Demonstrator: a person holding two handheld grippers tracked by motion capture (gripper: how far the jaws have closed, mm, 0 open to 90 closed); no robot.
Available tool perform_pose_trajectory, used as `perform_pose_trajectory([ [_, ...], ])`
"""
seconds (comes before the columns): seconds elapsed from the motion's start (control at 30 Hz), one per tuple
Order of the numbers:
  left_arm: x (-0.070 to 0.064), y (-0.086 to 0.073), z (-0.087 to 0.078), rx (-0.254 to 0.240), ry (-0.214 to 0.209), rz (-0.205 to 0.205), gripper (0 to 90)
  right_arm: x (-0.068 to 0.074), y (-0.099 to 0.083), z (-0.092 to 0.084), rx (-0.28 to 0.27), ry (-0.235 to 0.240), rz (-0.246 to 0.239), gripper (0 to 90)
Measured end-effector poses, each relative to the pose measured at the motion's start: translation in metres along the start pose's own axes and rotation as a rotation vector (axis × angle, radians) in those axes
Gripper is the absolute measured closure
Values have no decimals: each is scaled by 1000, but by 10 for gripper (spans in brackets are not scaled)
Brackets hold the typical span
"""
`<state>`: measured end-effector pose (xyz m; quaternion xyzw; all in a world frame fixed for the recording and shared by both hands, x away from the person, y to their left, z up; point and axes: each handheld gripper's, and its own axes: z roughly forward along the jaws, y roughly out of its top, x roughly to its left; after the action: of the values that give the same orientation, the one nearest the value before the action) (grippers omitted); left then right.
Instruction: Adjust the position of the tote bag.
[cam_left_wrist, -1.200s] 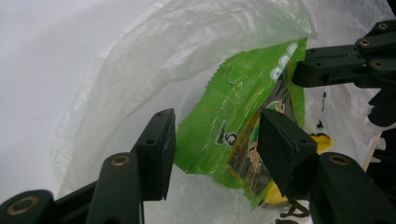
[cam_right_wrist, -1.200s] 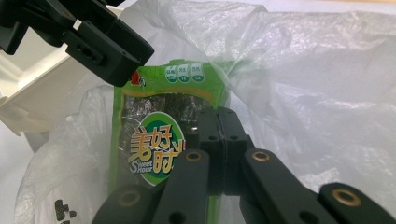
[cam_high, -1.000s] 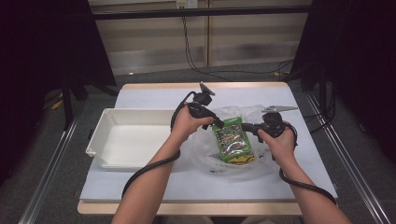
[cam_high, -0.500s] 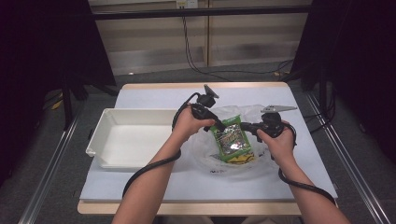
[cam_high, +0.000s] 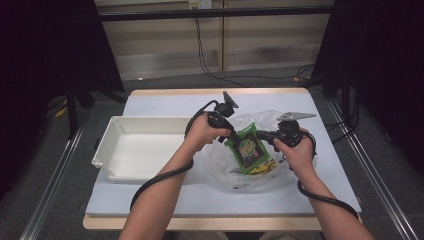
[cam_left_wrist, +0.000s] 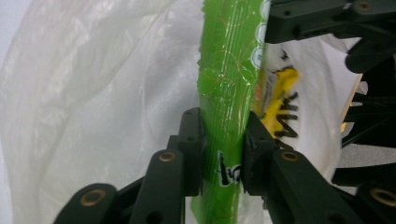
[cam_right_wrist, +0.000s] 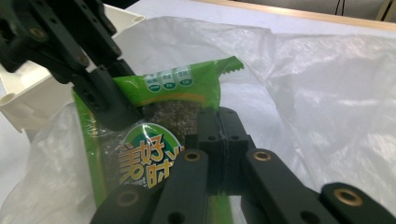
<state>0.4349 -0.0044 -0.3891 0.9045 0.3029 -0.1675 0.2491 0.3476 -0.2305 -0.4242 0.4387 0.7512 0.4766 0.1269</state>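
Green packet (cam_right_wrist: 154, 121), partly readable Chinese label, both tongs clamped on.

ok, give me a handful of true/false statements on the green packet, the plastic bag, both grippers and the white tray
1. The left gripper is shut on the green snack packet. True.
2. The packet lies in the white tray. False: it is held over the clear plastic bag, to the right of the tray.
3. The right gripper has its jaws wide open. False: the jaws are pressed together at the packet's edge.
4. The tray holds nothing that can be seen. True.
5. The plastic bag is opaque black. False: it is clear and whitish.
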Motion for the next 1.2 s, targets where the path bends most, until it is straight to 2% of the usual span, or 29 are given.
perform_pose_trajectory([
  [0.07,-3,0,0,-4,3,-24,751,-2,-2,0,2,9,9,875],
  [0.13,-4,1,-2,14,13,-24,756,-2,-3,0,5,5,12,844],
  [0.3,-4,3,-10,-2,24,-40,761,-5,-5,-4,18,-12,2,766],
  [0.33,-3,4,-12,1,27,-33,761,-6,-6,-5,22,-13,4,760],
  [0.37,-5,4,-13,-6,34,-45,761,-7,-7,-6,30,-12,5,757],
  [0.6,-10,9,-22,-10,52,-34,760,-8,-12,-7,66,-29,1,681],
  [0.73,-12,12,-29,-7,59,-17,761,-6,-15,-7,85,-45,-21,642],
  [0.87,-14,12,-36,-1,73,0,760,-5,-20,-9,94,-41,-30,601],
  [1.1,-20,13,-42,-3,80,0,760,-5,-26,-13,107,-32,-39,527],
  [1.2,-22,15,-44,3,85,17,760,-4,-29,-14,117,-32,-49,499],
])
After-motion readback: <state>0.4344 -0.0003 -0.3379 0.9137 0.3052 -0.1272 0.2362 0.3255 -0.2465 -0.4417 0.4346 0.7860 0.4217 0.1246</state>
